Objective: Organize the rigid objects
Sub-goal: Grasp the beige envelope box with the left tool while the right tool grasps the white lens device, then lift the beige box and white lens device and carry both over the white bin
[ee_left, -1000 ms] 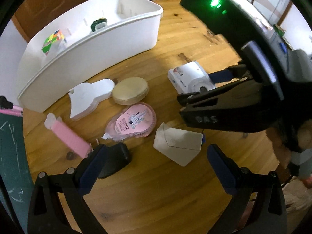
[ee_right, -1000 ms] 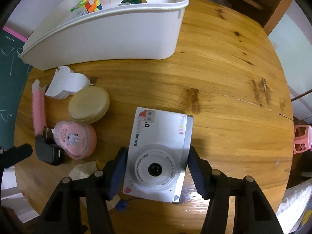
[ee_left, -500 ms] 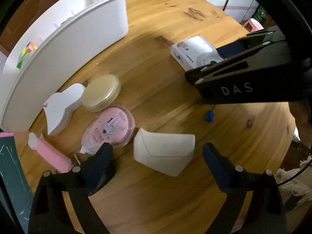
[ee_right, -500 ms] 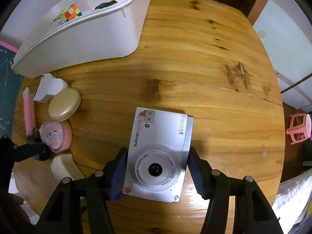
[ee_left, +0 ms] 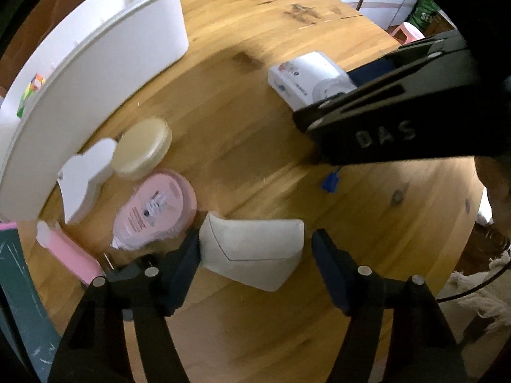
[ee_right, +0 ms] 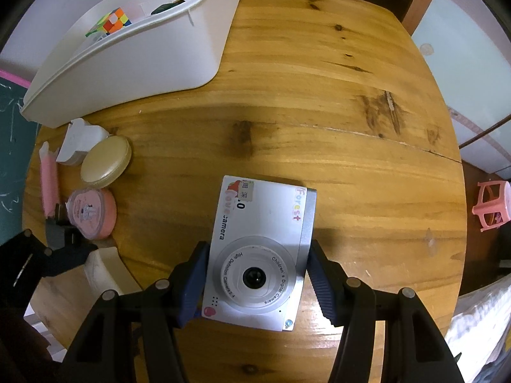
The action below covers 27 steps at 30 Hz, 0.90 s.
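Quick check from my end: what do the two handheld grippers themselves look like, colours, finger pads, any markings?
Both are matte black two-finger frames with silver rivets at the joints. The left gripper and right gripper carry dark blue pads, ridged on the right one. Seen from the left wrist camera, the right gripper's black body shows raised "DAS" lettering. No sleeve is clearly visible.

My left hand-held gripper: black frame, dark blue ribbed pads, silver screws. My right hand-held gripper matches; its side reads "DAS".
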Motion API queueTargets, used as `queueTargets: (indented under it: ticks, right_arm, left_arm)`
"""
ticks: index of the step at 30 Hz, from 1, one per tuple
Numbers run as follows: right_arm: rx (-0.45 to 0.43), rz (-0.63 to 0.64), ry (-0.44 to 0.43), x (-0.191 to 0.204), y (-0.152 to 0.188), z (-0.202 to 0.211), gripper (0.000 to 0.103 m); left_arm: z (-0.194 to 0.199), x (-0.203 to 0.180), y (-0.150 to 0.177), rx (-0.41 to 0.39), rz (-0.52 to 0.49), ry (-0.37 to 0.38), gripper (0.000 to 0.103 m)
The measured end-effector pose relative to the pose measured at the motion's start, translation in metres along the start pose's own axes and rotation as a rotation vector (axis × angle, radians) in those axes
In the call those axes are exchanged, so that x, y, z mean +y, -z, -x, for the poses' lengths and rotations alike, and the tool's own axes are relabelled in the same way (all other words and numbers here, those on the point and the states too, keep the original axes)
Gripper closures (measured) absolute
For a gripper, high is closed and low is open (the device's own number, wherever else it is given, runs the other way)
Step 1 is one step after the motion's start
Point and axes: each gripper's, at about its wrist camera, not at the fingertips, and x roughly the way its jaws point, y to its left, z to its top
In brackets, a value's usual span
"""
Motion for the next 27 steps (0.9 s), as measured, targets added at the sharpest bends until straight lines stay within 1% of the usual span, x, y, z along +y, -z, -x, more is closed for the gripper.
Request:
queueTargets:
  ticks: [2,4,7,10,15,20,22,24,25,26,27]
  right_arm:
    - [0.0,-0.001,-0.003,-0.001,-0.002,0.0,0.043]
    - [-0.003,0.003,0.0,0.0,-0.003,0.0,0.042]
    - [-0.008,0.011,0.006,0.001,-0.004,0.0,0.043]
    - [-0.022,0.03,0.005,0.003,0.0,0.0,0.043]
    - [-0.056,0.076,0.003,0.014,0.01,0.008,0.043]
    - [-0.069,0.087,-0.029,0.016,0.011,0.029,0.043]
    - [-0.089,0.09,-0.046,0.016,0.011,0.045,0.043]
    - [-0.117,0.095,-0.067,0.015,0.01,0.065,0.043]
    - [-0.136,0.098,-0.08,0.014,0.009,0.077,0.043]
    - [-0.159,0.103,-0.095,0.013,0.008,0.091,0.043]
    - [-0.177,0.108,-0.107,0.012,0.006,0.102,0.043]
  left_arm:
    - [-0.003,0.004,0.003,0.012,0.023,0.009,0.033]
    - [-0.004,0.005,0.005,0.006,0.03,0.003,0.036]
    - [-0.006,0.007,0.006,0.004,0.048,0.01,0.037]
    - [-0.004,0.015,0.007,-0.006,0.088,0.018,0.037]
    - [0.004,0.023,0.008,-0.022,0.166,-0.004,0.038]
    - [0.032,0.023,0.007,-0.03,0.228,-0.053,0.038]
    - [0.051,0.024,0.003,-0.052,0.245,-0.08,0.038]
    - [0.077,0.025,-0.003,-0.08,0.266,-0.118,0.038]
    - [0.087,0.028,-0.004,-0.094,0.272,-0.13,0.038]
    - [0.099,0.022,-0.013,-0.116,0.284,-0.149,0.038]
    - [0.114,0.026,-0.011,-0.135,0.292,-0.163,0.038]
